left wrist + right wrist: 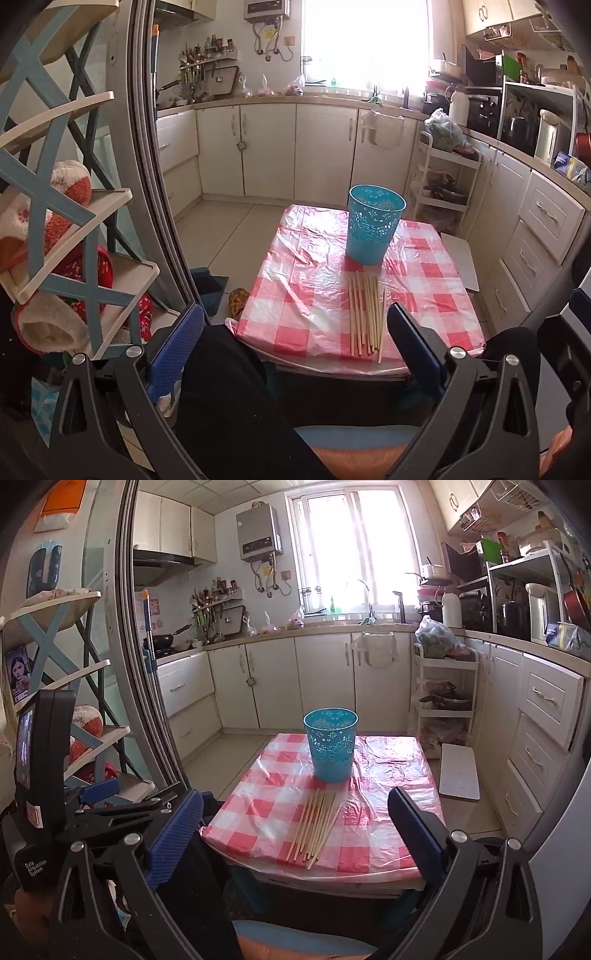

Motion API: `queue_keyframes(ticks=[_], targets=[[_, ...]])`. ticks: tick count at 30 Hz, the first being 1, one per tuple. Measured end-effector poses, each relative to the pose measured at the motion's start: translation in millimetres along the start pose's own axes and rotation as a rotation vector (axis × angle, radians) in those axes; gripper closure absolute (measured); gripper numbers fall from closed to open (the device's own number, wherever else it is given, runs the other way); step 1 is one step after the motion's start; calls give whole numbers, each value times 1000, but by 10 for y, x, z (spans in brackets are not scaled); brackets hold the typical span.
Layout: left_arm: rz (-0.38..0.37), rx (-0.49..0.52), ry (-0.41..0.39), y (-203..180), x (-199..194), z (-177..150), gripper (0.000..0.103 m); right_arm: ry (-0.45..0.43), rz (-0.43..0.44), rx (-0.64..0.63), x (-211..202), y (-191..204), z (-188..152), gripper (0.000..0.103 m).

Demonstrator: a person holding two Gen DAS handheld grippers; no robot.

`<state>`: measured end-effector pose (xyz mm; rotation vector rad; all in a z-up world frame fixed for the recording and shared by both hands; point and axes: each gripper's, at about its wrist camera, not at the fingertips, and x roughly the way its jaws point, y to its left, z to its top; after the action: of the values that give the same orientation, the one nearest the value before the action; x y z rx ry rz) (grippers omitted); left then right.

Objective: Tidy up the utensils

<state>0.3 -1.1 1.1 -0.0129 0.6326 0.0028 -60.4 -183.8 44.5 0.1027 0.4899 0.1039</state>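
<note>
Wooden chopsticks (315,825) lie loose near blue cup (331,744); left gripper (295,354), right gripper (295,834) jaws spread, empty. Risk: thin sticks roll, scatter on slick plastic tablecloth (388,775); light cup tips.

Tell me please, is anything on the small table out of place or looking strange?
The wooden chopsticks lie loose in a rough bundle on the checked tablecloth, near the front edge, not inside the blue perforated holder standing upright behind them. The plastic cloth is wrinkled. Nothing looks spilled or broken.

Chopsticks (365,314) on the table (288,295), just before the upright basket (373,230)
</note>
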Motion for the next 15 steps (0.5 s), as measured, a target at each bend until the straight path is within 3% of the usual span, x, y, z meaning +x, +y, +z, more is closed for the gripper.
queue_keyframes(ticks=[15], targets=[[1, -8, -8, -6, -57, -6, 7, -3, 1, -1, -27, 7, -62, 7]])
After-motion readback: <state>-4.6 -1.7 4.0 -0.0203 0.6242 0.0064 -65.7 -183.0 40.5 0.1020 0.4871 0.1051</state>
